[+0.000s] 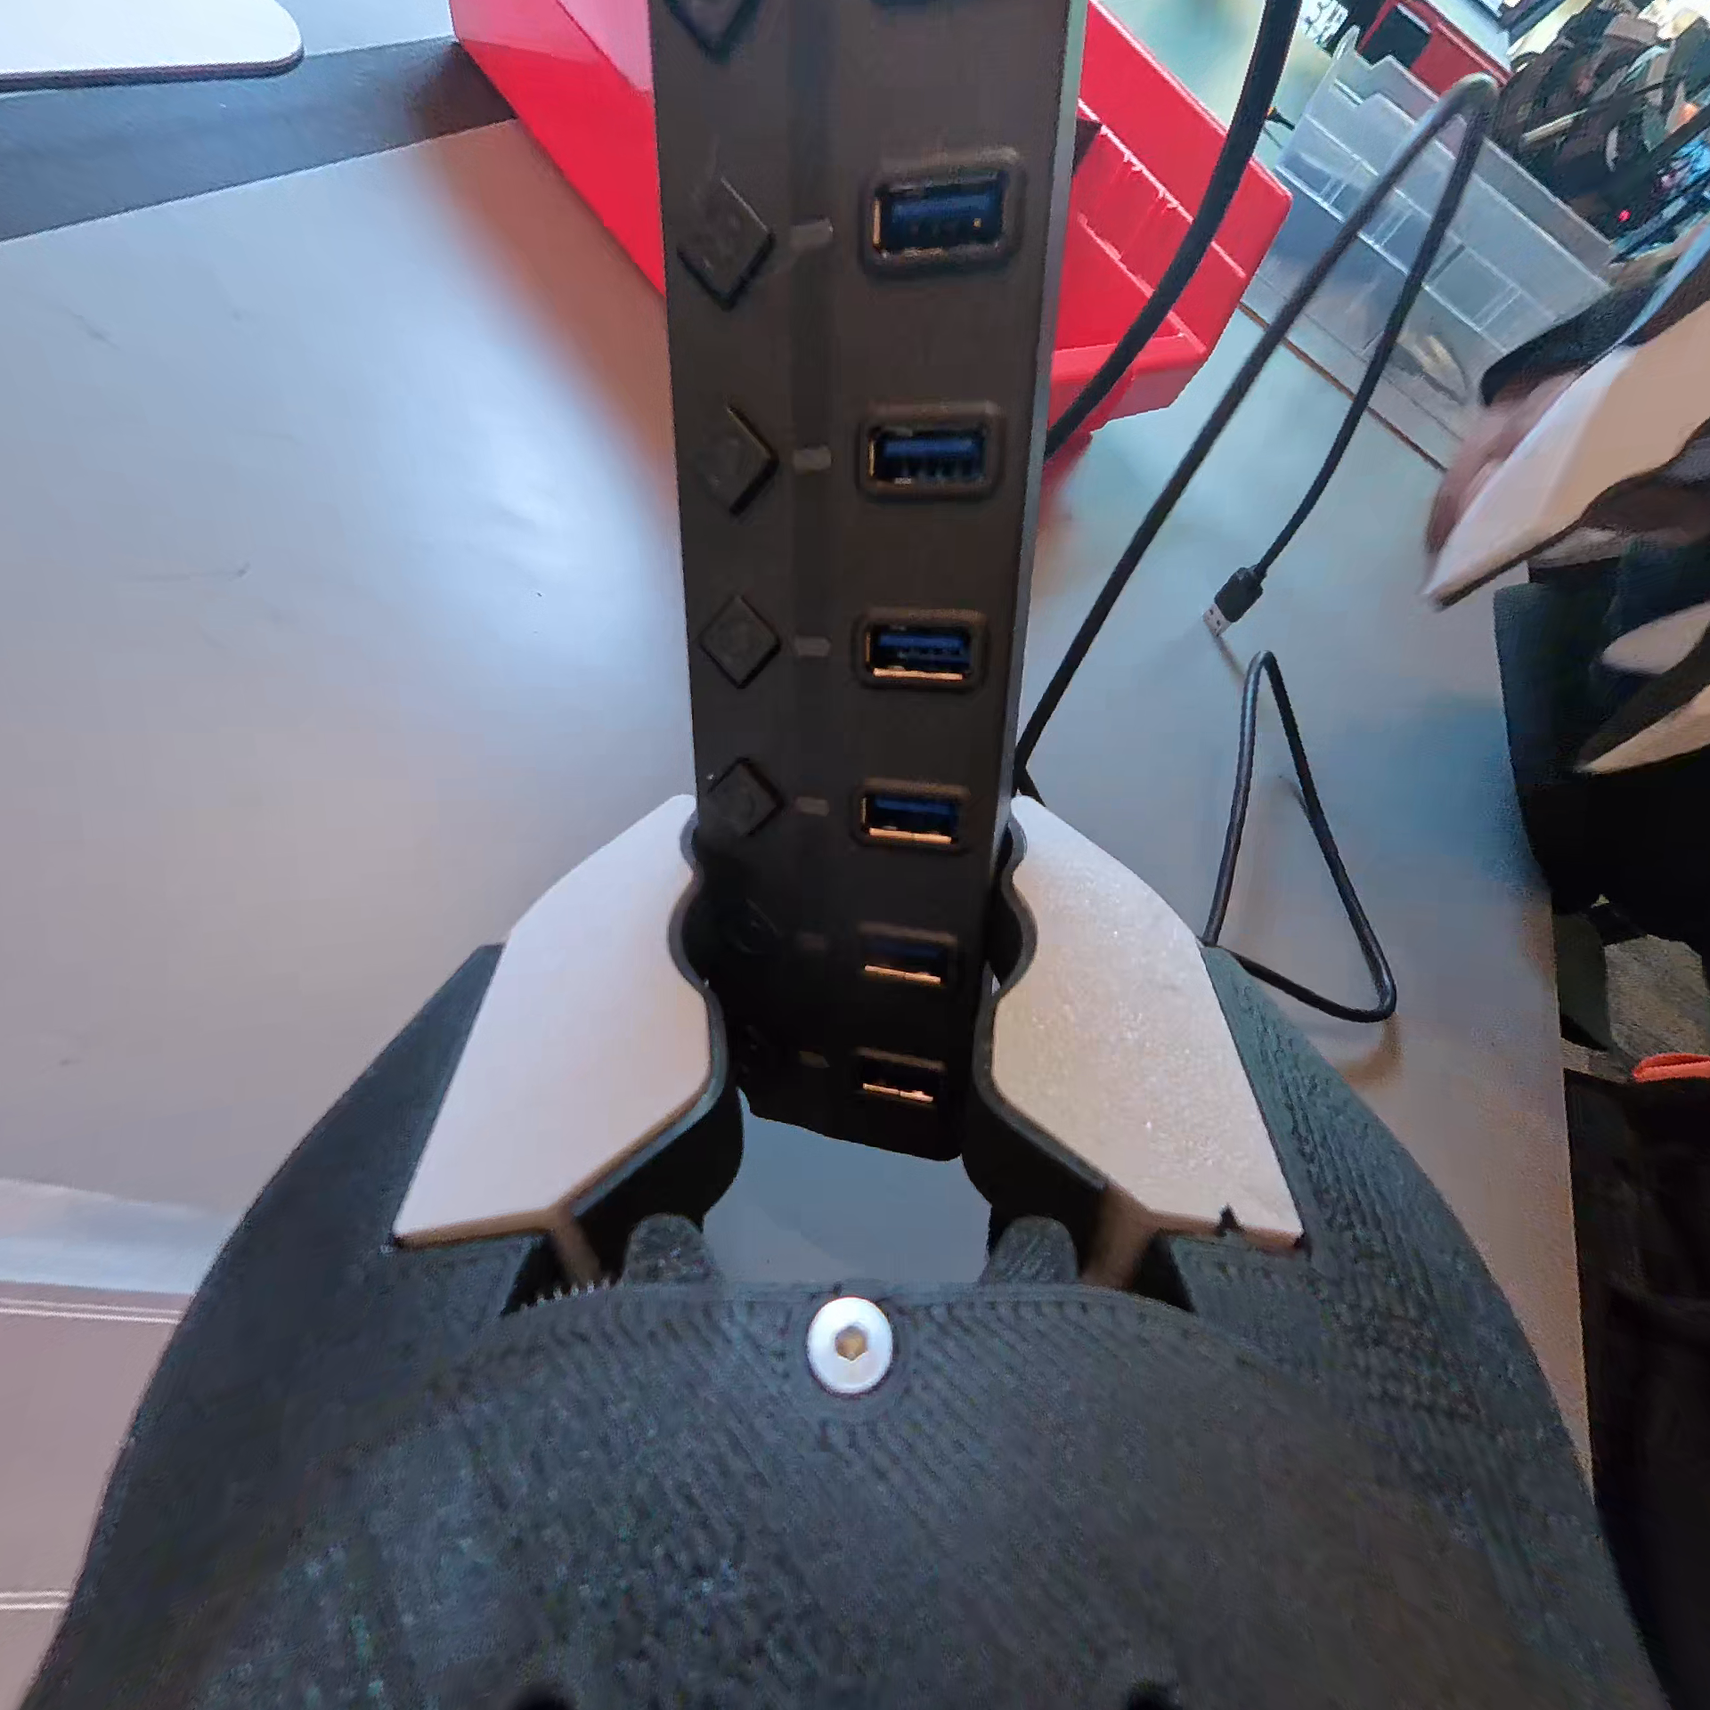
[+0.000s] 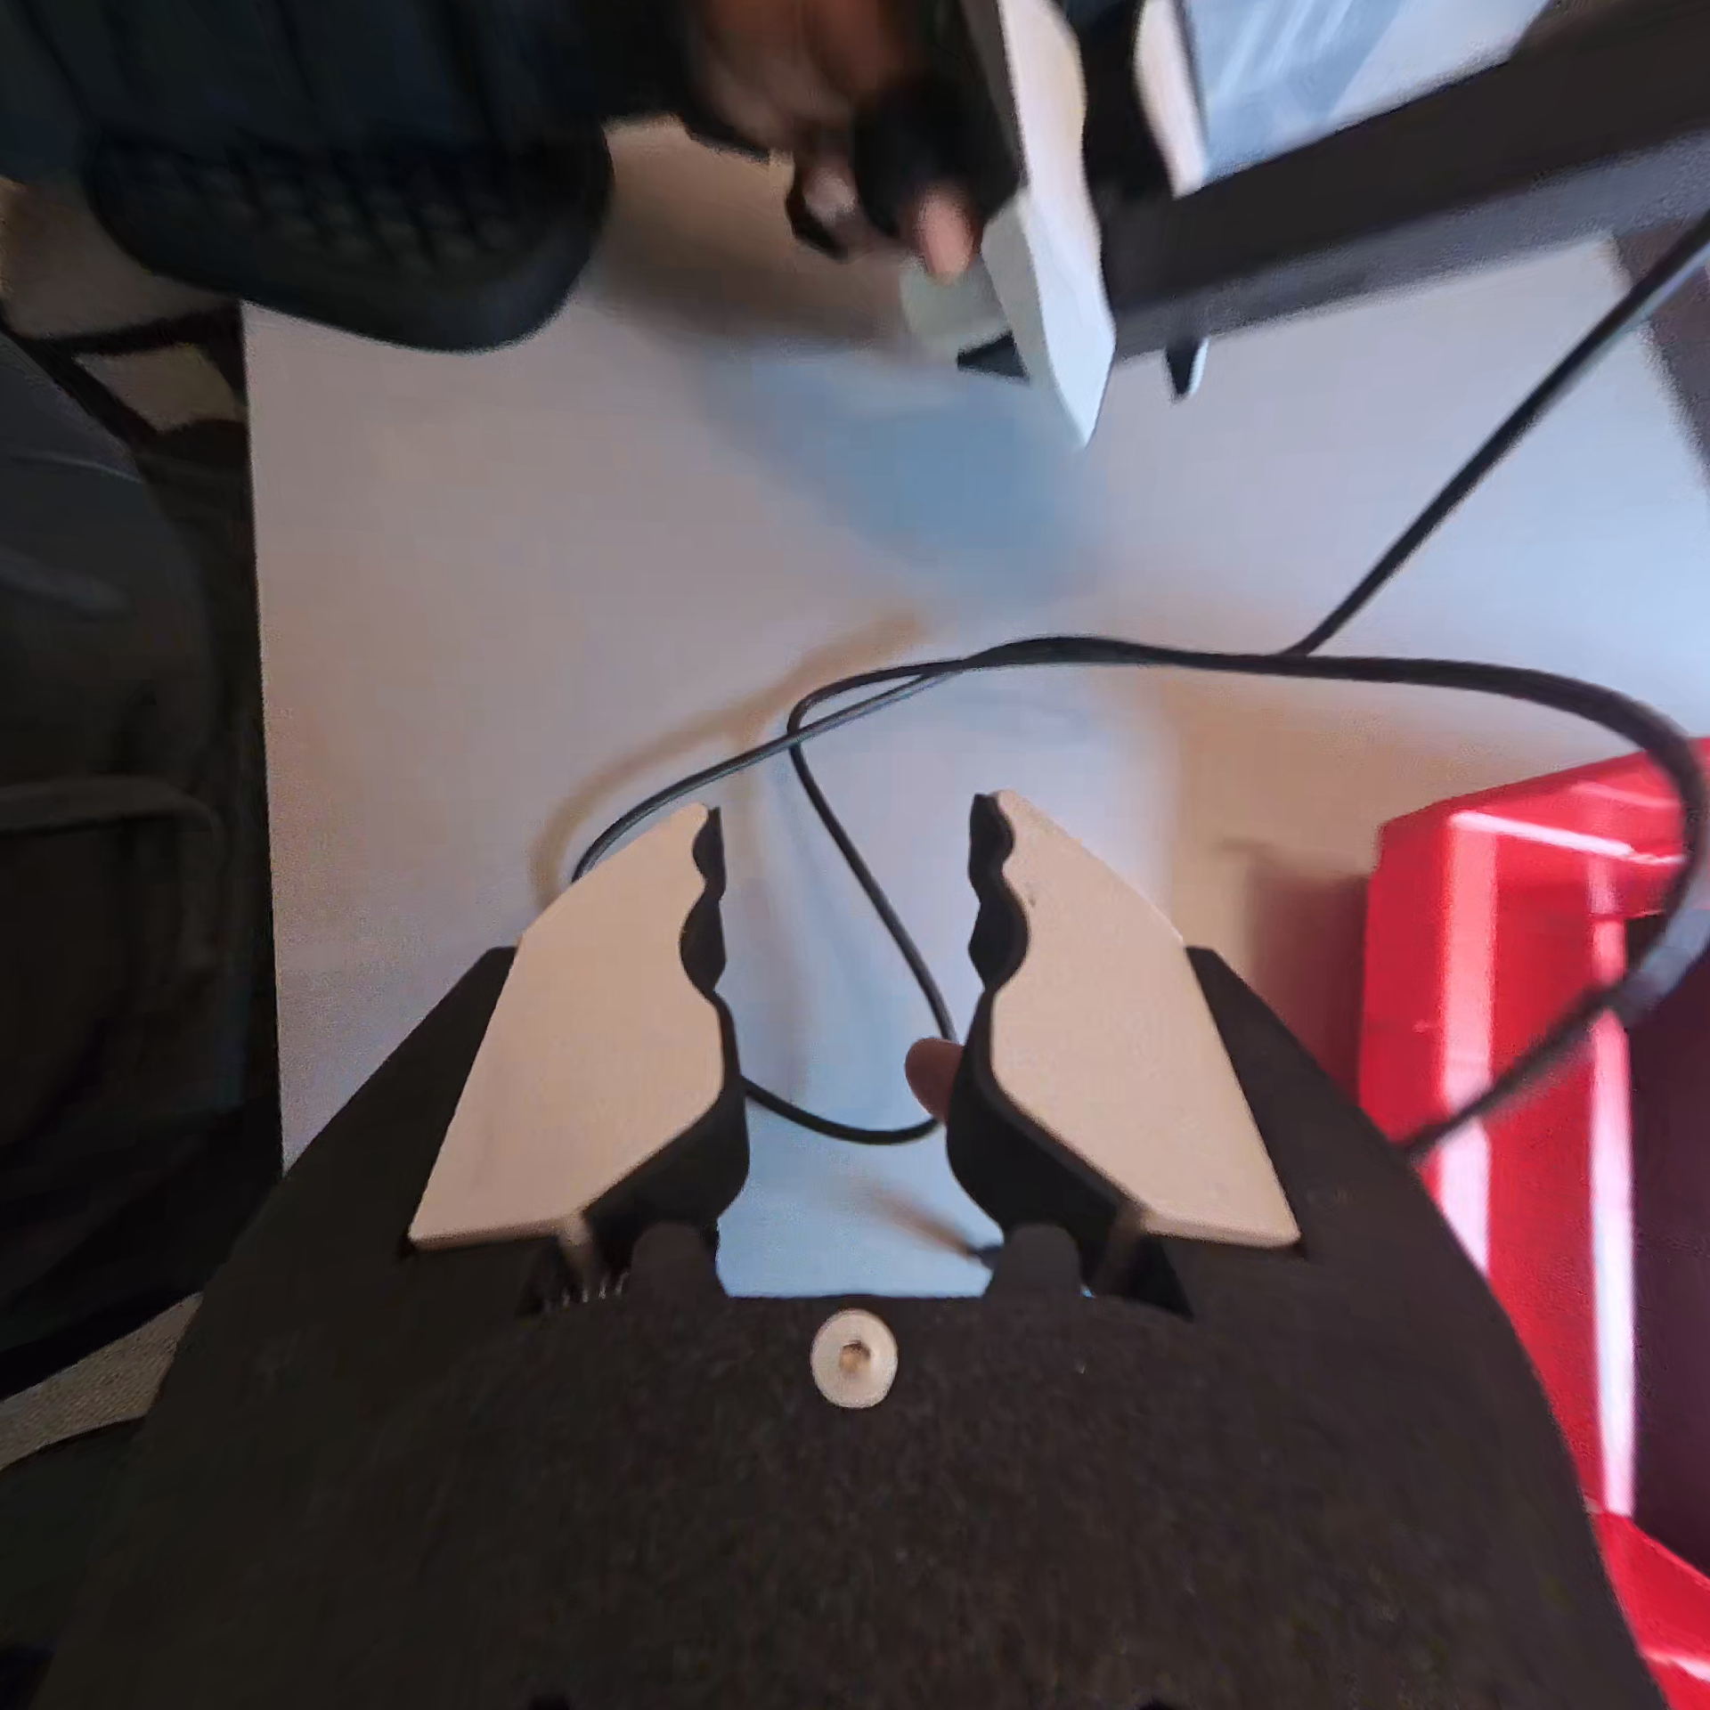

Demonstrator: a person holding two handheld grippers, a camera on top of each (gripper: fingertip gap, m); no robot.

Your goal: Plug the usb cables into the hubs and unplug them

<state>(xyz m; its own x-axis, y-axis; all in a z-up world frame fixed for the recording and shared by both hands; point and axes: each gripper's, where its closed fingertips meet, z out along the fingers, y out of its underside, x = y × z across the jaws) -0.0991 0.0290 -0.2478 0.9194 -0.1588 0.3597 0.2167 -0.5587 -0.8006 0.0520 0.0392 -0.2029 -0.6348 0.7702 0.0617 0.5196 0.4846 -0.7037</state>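
A long black USB hub with several blue ports and diamond-shaped buttons points away from me. My left gripper is shut on its near end, all visible ports empty. A thin black cable with a loose USB plug lies on the table to the right. My right gripper is open and empty above the table, over a loop of that thin cable. It shows blurred at the right edge of the left wrist view. The hub and a left finger show blurred at top right.
A red bin stands behind the hub and shows at right in the right wrist view. Clear plastic bins sit farther right. A thicker black cable runs over the red bin. A person's dark sleeve is at top left.
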